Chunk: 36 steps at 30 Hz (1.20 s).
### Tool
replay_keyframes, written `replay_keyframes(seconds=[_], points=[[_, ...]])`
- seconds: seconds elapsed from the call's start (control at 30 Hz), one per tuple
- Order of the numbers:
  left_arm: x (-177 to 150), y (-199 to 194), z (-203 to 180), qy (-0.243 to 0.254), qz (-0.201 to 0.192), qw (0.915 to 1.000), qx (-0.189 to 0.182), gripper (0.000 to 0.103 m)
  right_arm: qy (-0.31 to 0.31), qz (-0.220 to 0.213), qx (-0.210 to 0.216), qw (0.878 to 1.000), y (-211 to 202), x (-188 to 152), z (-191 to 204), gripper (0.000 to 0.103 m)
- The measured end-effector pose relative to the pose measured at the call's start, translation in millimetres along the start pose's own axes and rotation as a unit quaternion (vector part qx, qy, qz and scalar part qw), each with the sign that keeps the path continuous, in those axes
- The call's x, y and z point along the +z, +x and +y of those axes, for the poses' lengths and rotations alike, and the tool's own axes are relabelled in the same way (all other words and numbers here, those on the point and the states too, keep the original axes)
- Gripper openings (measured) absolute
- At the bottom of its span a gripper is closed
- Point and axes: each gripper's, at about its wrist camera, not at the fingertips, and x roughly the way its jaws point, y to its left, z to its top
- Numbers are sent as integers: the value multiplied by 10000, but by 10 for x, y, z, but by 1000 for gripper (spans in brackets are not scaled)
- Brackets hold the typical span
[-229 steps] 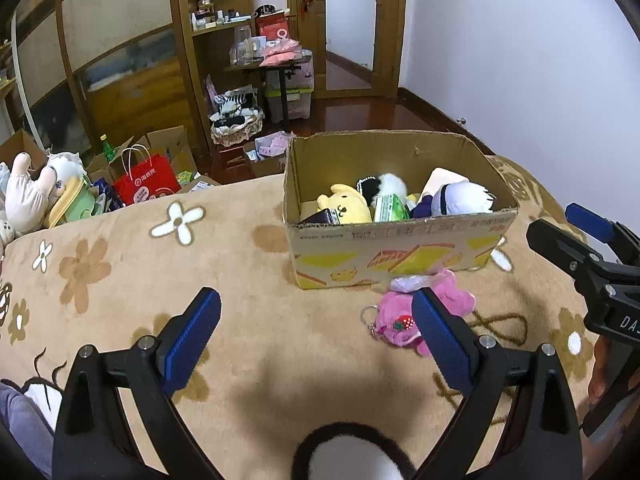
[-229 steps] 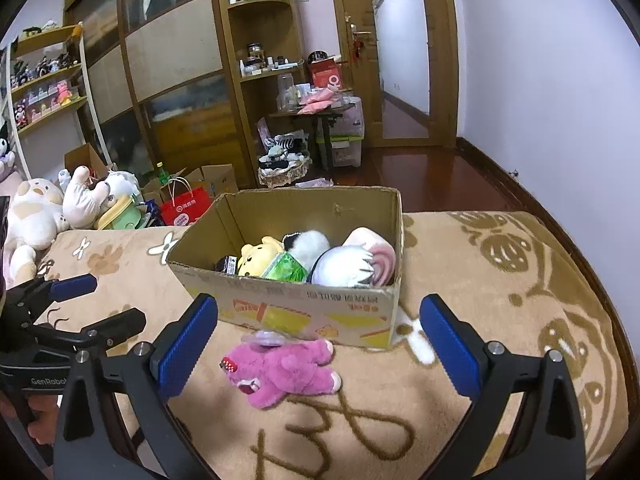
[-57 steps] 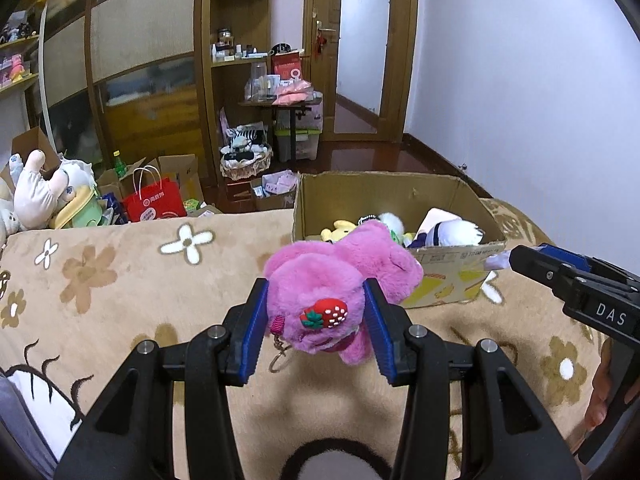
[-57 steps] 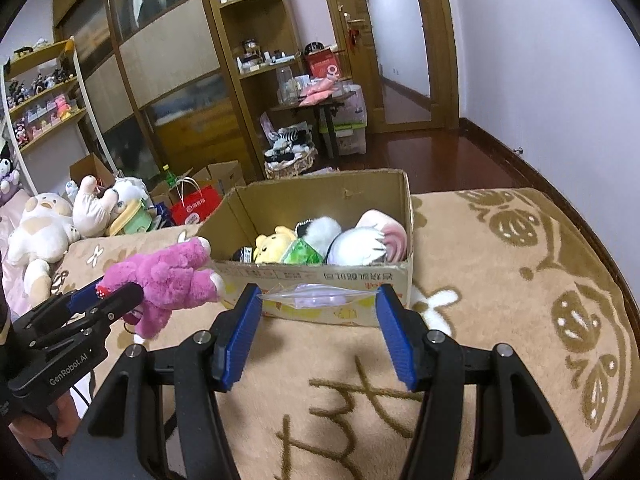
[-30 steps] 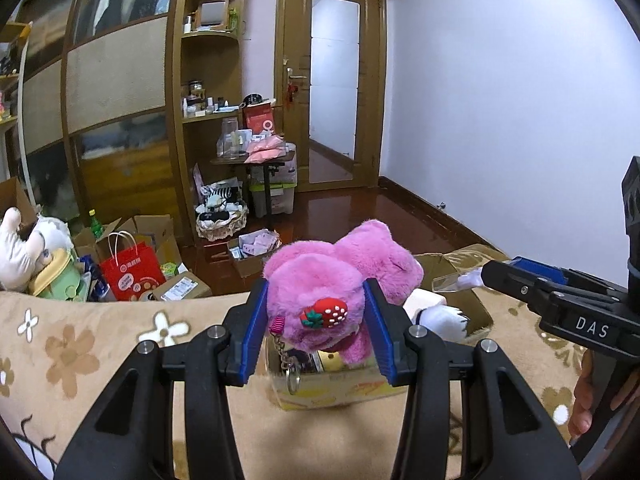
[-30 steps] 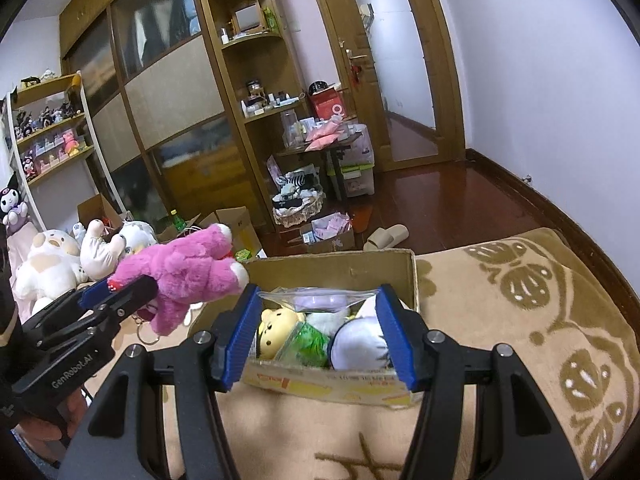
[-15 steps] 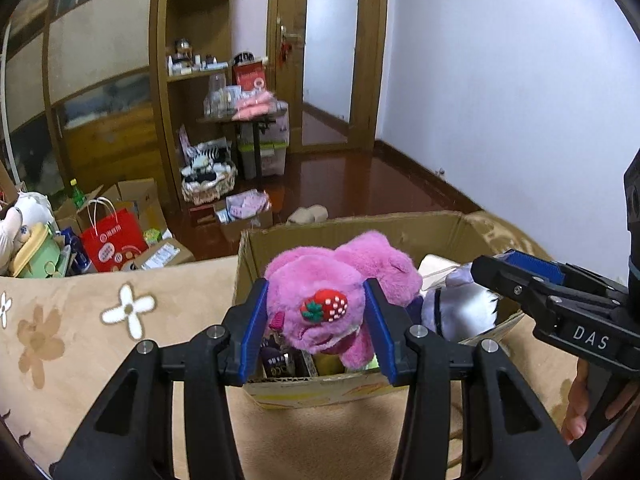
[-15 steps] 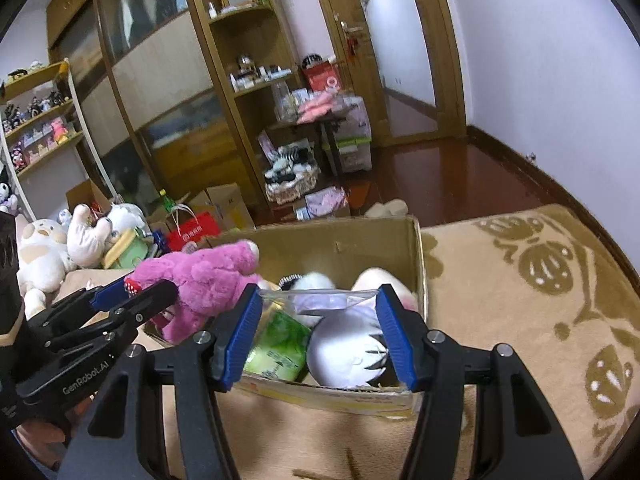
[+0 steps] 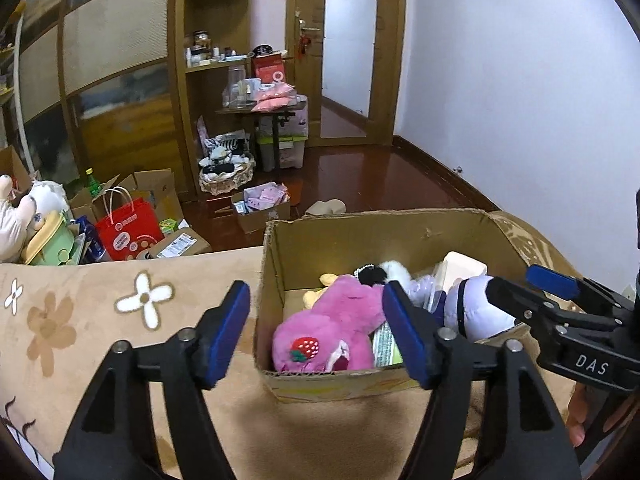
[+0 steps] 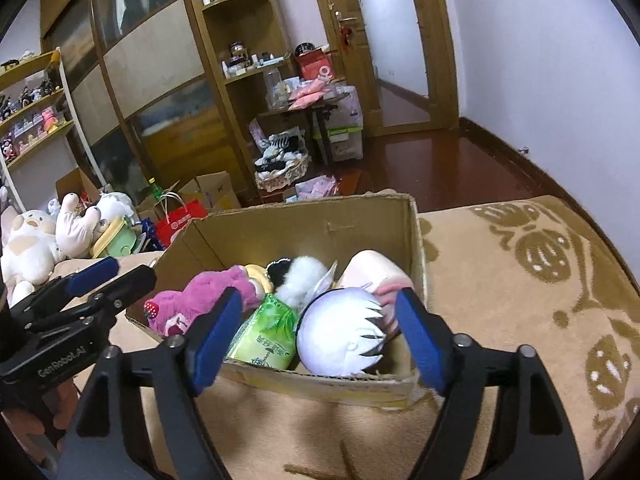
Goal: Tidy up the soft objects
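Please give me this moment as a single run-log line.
left gripper: open | right gripper: open | pink plush bear: lying in cardboard box | both grippers: at box's near edge

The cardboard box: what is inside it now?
The cardboard box holds a pink plush bear, a green tissue pack, a white-haired doll and a black-and-white plush. Anything beneath them is covered.

"DAS" marks the right tool [image 9: 552,284]; "GenRobot.AI" marks the left tool [image 10: 112,276].
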Motion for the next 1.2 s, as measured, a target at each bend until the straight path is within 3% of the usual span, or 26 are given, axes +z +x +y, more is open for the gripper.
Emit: replay_keyframes(seconds=[0.17, 0.33, 0.53, 0.87, 1.2], points=[[-27, -171, 31, -28, -37, 9999, 99, 78, 43, -89, -87, 9999, -147, -11, 13, 96], [-78, -412, 22, 105, -56, 9997, 205, 79, -60, -267, -147, 9995, -380, -35, 50, 103], [-110, -780, 30, 174, -258, 9990, 320, 92, -304, -593, -218, 9975, -742, -45, 179, 103], [-198, -1394, 23, 198, -500, 9980, 328, 98, -413, -1097, -237, 9928, -1387, -151, 376, 103], [-354, -1891, 29, 208, -755, 9960, 420, 99, -438, -1336, -276, 9897, -1811, -294, 434, 103]])
